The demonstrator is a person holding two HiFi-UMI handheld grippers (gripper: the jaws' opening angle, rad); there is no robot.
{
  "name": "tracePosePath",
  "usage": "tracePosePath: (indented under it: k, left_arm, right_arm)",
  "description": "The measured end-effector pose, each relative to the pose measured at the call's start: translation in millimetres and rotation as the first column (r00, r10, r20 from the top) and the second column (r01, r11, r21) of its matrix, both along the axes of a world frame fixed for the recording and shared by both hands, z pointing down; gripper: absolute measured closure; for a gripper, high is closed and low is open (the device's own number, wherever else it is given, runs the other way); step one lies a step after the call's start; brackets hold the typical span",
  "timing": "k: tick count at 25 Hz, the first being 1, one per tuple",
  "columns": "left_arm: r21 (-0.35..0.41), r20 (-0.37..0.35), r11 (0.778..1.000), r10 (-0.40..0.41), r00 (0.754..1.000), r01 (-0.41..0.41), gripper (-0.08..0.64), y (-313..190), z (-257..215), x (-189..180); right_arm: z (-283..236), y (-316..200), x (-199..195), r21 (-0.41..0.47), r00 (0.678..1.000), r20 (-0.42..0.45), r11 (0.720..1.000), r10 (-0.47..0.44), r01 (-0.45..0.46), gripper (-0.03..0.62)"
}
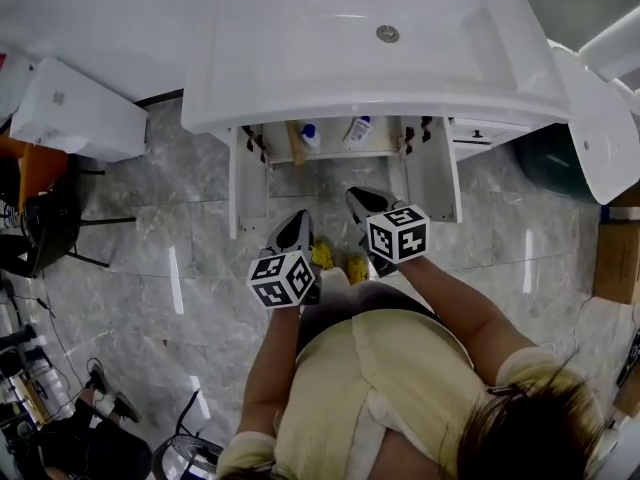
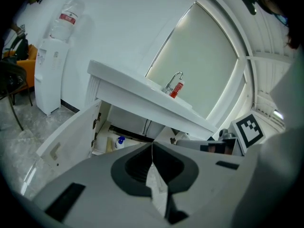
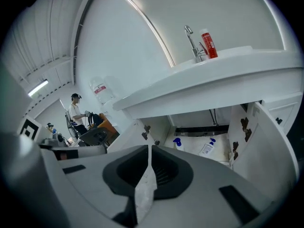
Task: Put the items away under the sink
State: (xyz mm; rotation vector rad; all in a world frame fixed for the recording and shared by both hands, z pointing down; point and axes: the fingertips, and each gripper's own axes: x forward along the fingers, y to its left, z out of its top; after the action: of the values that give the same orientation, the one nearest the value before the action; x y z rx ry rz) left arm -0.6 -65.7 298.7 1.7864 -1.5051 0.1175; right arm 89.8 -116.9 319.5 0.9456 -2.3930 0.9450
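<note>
The white sink (image 1: 300, 98) stands on a vanity whose two doors (image 1: 248, 183) (image 1: 432, 173) hang open. On the shelf inside lie two white bottles with blue caps (image 1: 310, 135) (image 1: 359, 128), which also show in the right gripper view (image 3: 177, 143) (image 3: 207, 147); one bottle (image 2: 119, 141) shows in the left gripper view. My left gripper (image 1: 295, 223) (image 2: 152, 144) is shut with nothing in it. My right gripper (image 1: 362, 200) (image 3: 149, 147) is shut and empty too. Both hang side by side in front of the open cabinet, apart from it.
A red bottle (image 3: 208, 44) stands by the faucet (image 3: 192, 42) on the sink. A wooden-coloured item (image 1: 295, 143) leans inside the cabinet at left. Two yellow things (image 1: 325, 258) lie on the marble floor below the grippers. A water dispenser (image 2: 52, 65) stands left; a chair (image 1: 50, 223) farther left.
</note>
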Motion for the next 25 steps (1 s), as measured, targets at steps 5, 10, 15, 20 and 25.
tracePosePath:
  k: [5, 10, 15, 20, 25]
  left_arm:
    - [0.023, 0.008, 1.0, -0.006, 1.0, 0.006, 0.522, 10, -21, 2]
    - [0.028, 0.01, 0.998, -0.051, 0.999, 0.051, 0.522, 25, -35, -8]
    - [0.03, 0.027, 0.998, -0.06, 0.998, 0.059, 0.522, 34, -46, -14]
    - [0.042, 0.049, 0.998, -0.058, 0.997, 0.056, 0.522, 36, -52, -19]
    - [0.044, 0.042, 0.997, -0.062, 0.997, 0.06, 0.522, 37, -55, -20]
  right_arm:
    - [-19, 6, 8, 0.024, 0.999, -0.018, 0.998, -0.05, 0.051, 0.557]
    - [-35, 10, 15, 0.039, 0.997, -0.015, 0.996, -0.079, 0.079, 0.561]
    - [-50, 17, 12, 0.059, 0.995, -0.011, 0.993, -0.102, 0.102, 0.566]
    - [-57, 21, 9, 0.063, 0.994, 0.003, 0.992, -0.113, 0.113, 0.566]
    - [-58, 22, 12, 0.065, 0.992, -0.014, 0.99, -0.126, 0.126, 0.566]
